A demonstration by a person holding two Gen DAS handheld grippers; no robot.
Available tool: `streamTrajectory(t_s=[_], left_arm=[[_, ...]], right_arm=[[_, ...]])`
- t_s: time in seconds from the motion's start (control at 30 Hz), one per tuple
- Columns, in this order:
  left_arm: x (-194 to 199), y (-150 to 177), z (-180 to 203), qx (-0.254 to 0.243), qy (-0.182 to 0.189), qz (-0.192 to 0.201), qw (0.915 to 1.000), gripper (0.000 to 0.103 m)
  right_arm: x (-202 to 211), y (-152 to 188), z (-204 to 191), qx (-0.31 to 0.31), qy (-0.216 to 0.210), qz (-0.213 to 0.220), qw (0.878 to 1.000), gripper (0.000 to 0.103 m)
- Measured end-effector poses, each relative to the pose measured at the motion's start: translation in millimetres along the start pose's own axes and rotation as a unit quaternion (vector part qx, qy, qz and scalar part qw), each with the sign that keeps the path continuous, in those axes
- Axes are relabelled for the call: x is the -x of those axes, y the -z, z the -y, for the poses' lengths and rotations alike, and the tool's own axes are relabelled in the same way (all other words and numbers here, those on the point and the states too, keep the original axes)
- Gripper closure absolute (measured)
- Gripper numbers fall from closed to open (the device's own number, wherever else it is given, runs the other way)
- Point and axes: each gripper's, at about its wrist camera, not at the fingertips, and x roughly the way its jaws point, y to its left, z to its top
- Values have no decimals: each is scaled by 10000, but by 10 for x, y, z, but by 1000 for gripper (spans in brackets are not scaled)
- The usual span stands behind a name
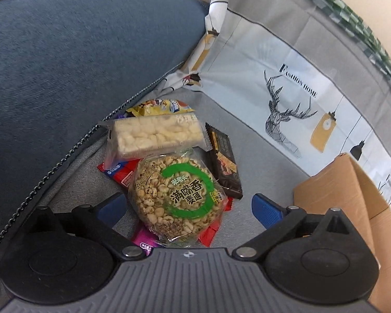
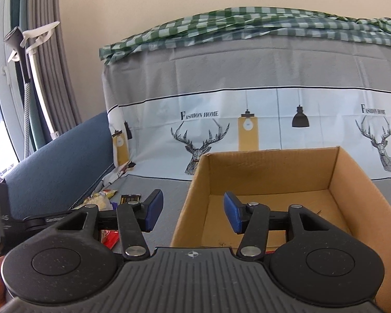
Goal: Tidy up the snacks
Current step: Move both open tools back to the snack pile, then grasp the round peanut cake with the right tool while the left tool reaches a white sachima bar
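The open brown cardboard box (image 2: 273,182) sits on the grey cloth-covered seat (image 1: 260,161), stiff-walled and light in my judgement, and looks empty, though the right gripper (image 2: 193,212) hides part of its floor; that gripper hovers at its near left corner with its jaws about half apart and nothing between them. Left of the box, against the blue cushion (image 1: 78,65), lies the pile of snacks. The round clear pack of puffed grain with a green ring label (image 1: 178,195) lies on top, probably light, crisp and easily crushed, its film slippery; a hold across its flat faces or by the crimped edge seems safest. The left gripper (image 1: 190,207) stands wide apart on either side of it, not touching. Behind lie the pale rice-cake bar in clear wrap (image 1: 156,135) and the dark brown bar packet (image 1: 225,167). Red and magenta wrappers underneath are mostly buried, their shapes unreadable.
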Motion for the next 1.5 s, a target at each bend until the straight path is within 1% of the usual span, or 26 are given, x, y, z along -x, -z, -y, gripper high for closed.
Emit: streamTrajectory(t_s=[0.03,0.1,0.13,0.17,0.2,0.27,0.33,0.4,0.47,0.53,0.57,0.63,0.73,0.8,0.83,0.87,0.9,0.97,1.03,1.1,1.17,1.2,1.27,1.37,1.5], left_arm=[[-26,3,0,-18,-26,-27,10000,2],[-72,2,-22,-4,-64,-79,9999,21],[-84,-5,-51,57,-53,-115,9999,24],[-73,-13,-93,163,-28,-99,9998,39],[-54,-27,-151,300,26,-103,9995,52],[1,-55,-277,649,139,-119,9977,60],[87,-77,-403,993,171,-104,9949,60],[178,-96,-517,1271,289,-57,9914,60],[239,-110,-598,1444,411,-34,9887,60],[271,-123,-666,1627,477,-14,9855,55],[274,-133,-693,1717,480,-15,9840,53],[272,-149,-728,1873,486,-82,9811,53],[248,-169,-742,1931,557,-138,9795,53],[239,-189,-738,1943,617,-169,9788,53],[236,-193,-740,1958,637,-183,9784,53],[235,-205,-741,1980,651,-196,9779,53],[235,-212,-747,1998,665,-198,9774,53],[231,-231,-759,2050,668,-204,9763,53],[226,-247,-777,2144,652,-229,9743,53],[242,-265,-804,2256,662,-231,9717,51],[266,-280,-834,2346,677,-213,9695,47],[278,-289,-845,2382,682,-197,9686,46],[301,-312,-868,2446,703,-178,9669,46],[316,-329,-896,2537,765,-204,9640,46],[315,-343,-896,2563,777,-214,9632,46]], right_arm=[[-11,5,-15,17,-11,-19,10000,48],[-28,17,-50,47,-29,-44,10000,47],[-38,22,-70,61,-35,-54,10000,46],[-51,27,-91,70,-39,-64,9999,45],[-65,33,-114,72,-50,-81,9999,45],[-89,50,-168,95,-82,-104,9999,45],[-102,71,-250,160,-135,-91,9997,45],[-112,87,-361,253,-261,-47,9993,46],[-139,118,-490,343,-452,-73,9984,63],[-221,174,-650,398,-647,-229,9968,71],[-282,206,-747,460,-712,-321,9959,71],[-386,277,-937,594,-818,-447,9939,71],[-554,375,-1182,691,-976,-670,9906,71],[-686,415,-1278,710,-1027,-790,9890,71],[-755,432,-1323,733,-1056,-851,9880,67],[-826,449,-1362,779,-1086,-921,9867,58],[-896,467,-1409,862,-1105,-970,9854,52],[-1009,507,-1492,1089,-1062,-946,9838,34],[-1130,526,-1553,1218,-1054,-967,9822,23],[-1257,542,-1586,1226,-1114,-1029,9808,19],[-1388,563,-1626,1269,-1135,-1083,9794,14],[-1450,577,-1651,1291,-1157,-1126,9784,12],[-1567,616,-1706,1355,-1252,-1224,9752,12],[-1701,705,-1809,1621,-1265,-1313,9698,12],[-1774,804,-1916,2021,-1278,-1370,9613,13]])
